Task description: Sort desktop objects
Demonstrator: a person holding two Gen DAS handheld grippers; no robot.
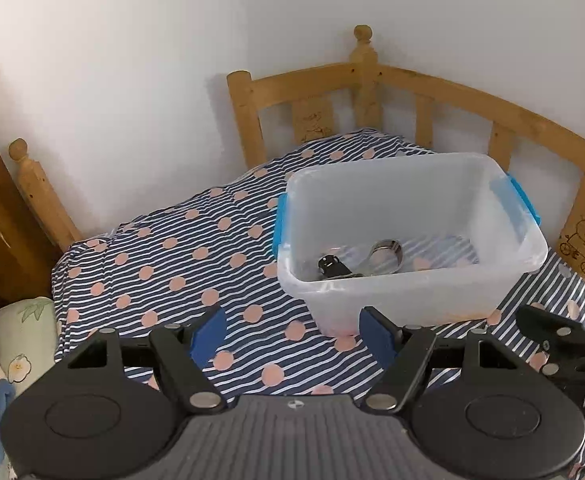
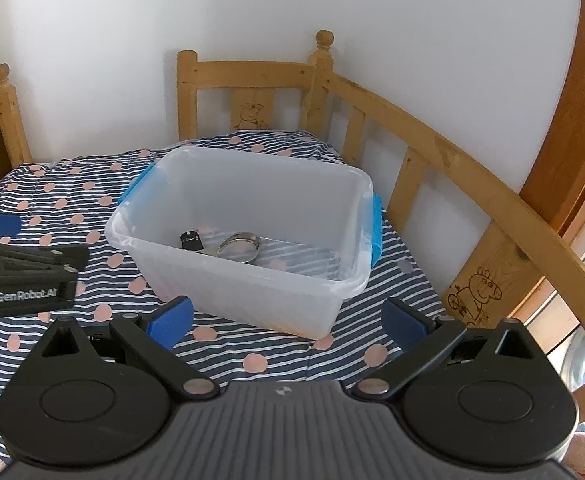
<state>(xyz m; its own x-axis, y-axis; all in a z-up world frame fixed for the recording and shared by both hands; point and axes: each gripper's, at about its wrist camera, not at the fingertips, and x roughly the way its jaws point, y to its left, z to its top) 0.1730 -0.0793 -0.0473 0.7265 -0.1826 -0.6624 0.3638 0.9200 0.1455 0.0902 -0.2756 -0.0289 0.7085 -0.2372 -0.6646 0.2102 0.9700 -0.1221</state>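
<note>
A clear plastic bin point(image 1: 504, 280) point(image 2: 252, 304) with blue side latches sits on the striped, dotted sheet point(image 1: 180, 264) point(image 2: 52, 200). Inside it lie a metal spoon point(image 1: 386, 254) point(image 2: 240, 246) and a small black object point(image 1: 332, 266) point(image 2: 191, 240). My left gripper point(image 1: 294, 338) hovers open just in front of the bin's near-left corner, nothing between its blue pads. My right gripper point(image 2: 288, 322) stands open before the bin's near wall, also holding nothing. The left gripper's body point(image 2: 20, 276) shows at the left of the right wrist view.
A wooden bed rail point(image 1: 452, 92) point(image 2: 432, 148) runs behind and to the right of the bin. A white wall stands behind it. A pillow point(image 1: 20, 340) lies at the sheet's left edge. Open sheet stretches left of the bin.
</note>
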